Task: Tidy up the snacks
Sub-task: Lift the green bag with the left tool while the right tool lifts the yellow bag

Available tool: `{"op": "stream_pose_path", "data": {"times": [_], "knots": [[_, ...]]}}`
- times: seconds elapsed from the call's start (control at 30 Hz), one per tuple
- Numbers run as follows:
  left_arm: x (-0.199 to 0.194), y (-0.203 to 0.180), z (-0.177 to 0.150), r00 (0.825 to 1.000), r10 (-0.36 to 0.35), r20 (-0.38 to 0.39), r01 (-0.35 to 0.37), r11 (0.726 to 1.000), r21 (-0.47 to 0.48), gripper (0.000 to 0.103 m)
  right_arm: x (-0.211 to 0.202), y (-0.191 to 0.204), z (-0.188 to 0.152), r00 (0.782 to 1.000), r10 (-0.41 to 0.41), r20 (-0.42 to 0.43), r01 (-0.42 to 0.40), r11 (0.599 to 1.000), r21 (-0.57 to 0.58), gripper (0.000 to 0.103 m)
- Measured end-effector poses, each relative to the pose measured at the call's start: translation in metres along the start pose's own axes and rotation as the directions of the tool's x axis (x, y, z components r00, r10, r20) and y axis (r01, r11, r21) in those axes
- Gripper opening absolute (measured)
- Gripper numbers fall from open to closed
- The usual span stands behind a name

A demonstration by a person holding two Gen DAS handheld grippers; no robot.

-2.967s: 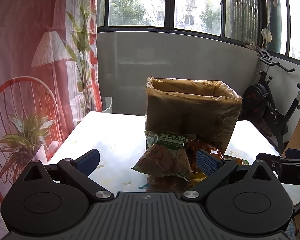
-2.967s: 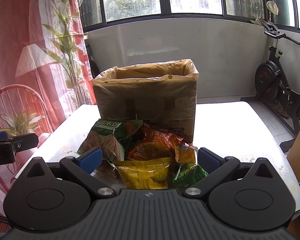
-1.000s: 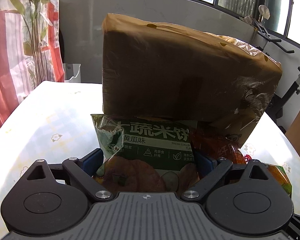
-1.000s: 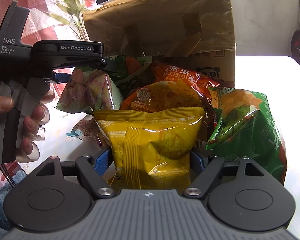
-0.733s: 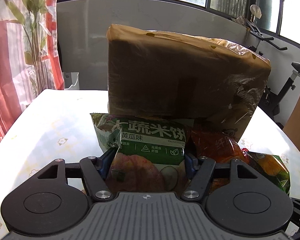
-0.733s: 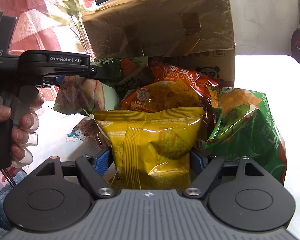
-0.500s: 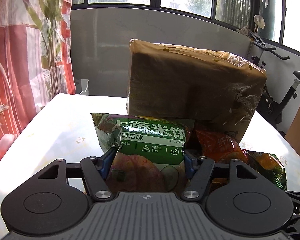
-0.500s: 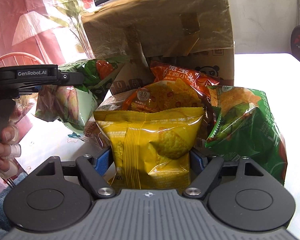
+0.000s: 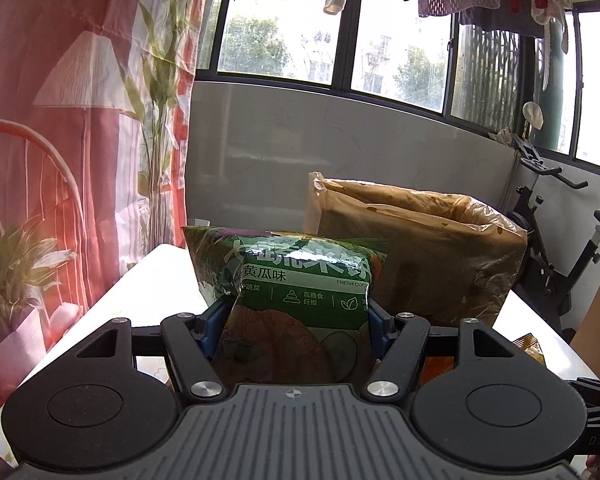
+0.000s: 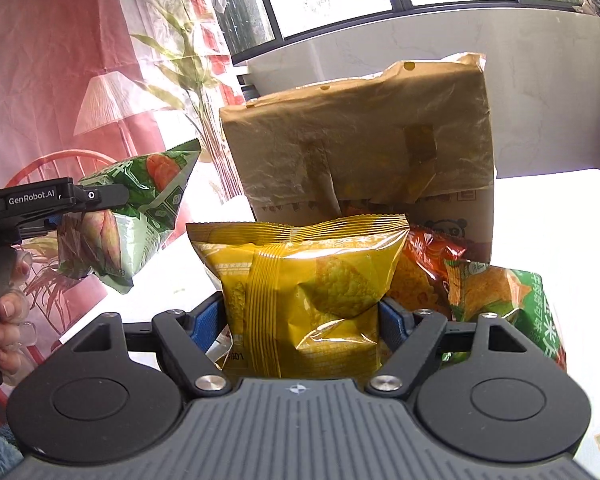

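Both packets are now lifted off the table: left gripper (image 9: 292,322) fingers clamp the green rice-cracker packet (image 9: 300,296), right gripper (image 10: 302,320) fingers clamp the yellow chip packet (image 10: 300,288); transfer into the lined cardboard box (image 10: 364,152) is judged next.

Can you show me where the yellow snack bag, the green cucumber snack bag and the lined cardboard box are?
yellow snack bag (image 10: 300,280), right wrist view, middle of its front.
green cucumber snack bag (image 9: 300,300), left wrist view, printed front panel.
lined cardboard box (image 10: 360,152), right wrist view, plastic-covered front wall.

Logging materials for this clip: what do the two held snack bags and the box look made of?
Green bag and yellow bag: glossy plastic film, shiny highlights, crimped seals. Box: apparently brown cardboard, lined and wrapped with a thin translucent plastic bag that wrinkles and glints.
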State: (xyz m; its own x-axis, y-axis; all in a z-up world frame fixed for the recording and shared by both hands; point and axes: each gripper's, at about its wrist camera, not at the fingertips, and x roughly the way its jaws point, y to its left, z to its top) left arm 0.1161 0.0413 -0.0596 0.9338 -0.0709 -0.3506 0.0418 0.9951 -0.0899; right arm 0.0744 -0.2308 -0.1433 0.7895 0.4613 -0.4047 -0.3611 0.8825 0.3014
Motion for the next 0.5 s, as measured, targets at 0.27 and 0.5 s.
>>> {"op": "stream_pose_path", "data": {"times": [0.27, 0.5], "knots": [[-0.005, -0.011, 0.013, 0.998, -0.021, 0.062, 0.018, 0.999, 0.043, 0.069, -0.017, -0.007, 0.045, 0.987, -0.049, 0.156, 0.052, 0.998, -0.02, 0.079], [-0.003, -0.021, 0.026, 0.993, -0.037, 0.114, 0.029, 0.997, 0.069, 0.069, -0.027, -0.023, 0.076, 0.952, -0.128, 0.279, 0.138, 0.99, -0.017, 0.079]]}}
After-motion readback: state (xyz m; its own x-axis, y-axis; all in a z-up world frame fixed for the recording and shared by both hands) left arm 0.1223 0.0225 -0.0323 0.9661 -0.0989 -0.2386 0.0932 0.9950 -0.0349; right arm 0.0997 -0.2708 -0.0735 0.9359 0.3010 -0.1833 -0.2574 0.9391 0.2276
